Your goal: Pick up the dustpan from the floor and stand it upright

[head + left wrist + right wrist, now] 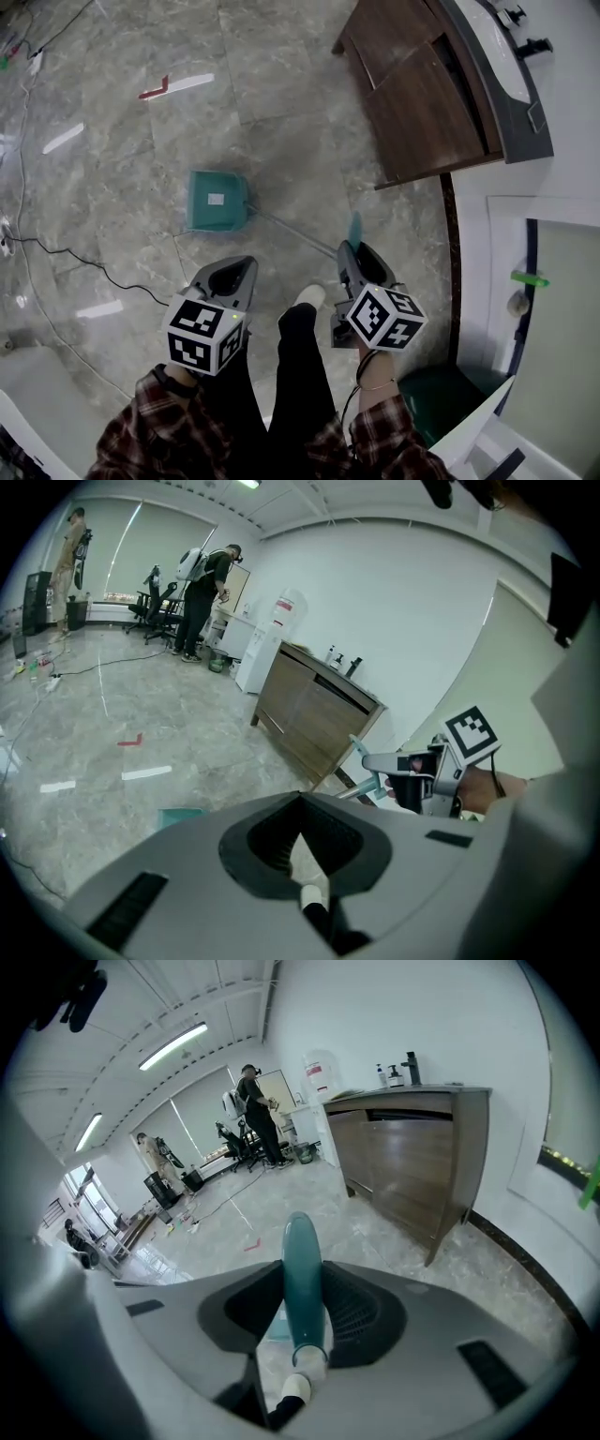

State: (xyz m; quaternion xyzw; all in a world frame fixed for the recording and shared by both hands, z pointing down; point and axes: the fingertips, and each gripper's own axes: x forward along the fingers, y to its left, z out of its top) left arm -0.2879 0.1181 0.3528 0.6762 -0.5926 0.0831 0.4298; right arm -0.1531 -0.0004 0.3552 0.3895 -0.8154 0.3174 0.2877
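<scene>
A teal dustpan (217, 200) lies on the grey marble floor, its thin metal pole (295, 231) running right and toward me. My right gripper (349, 249) is shut on the pole's teal grip (354, 228); in the right gripper view the grip (302, 1279) stands up between the pads. To the left of it my left gripper (244, 263) hangs above the floor, short of the pan, its jaws together with nothing in them. The left gripper view shows a corner of the pan (183, 814) past the left gripper (300, 801), and the right gripper (405, 767) with the grip (362, 753).
A brown wooden cabinet (422, 84) stands at the upper right against a white wall. A black cable (94, 267) crosses the floor at left, near red tape (155, 91) and white strips. My leg and shoe (308, 298) are between the grippers. People (206, 583) stand far off.
</scene>
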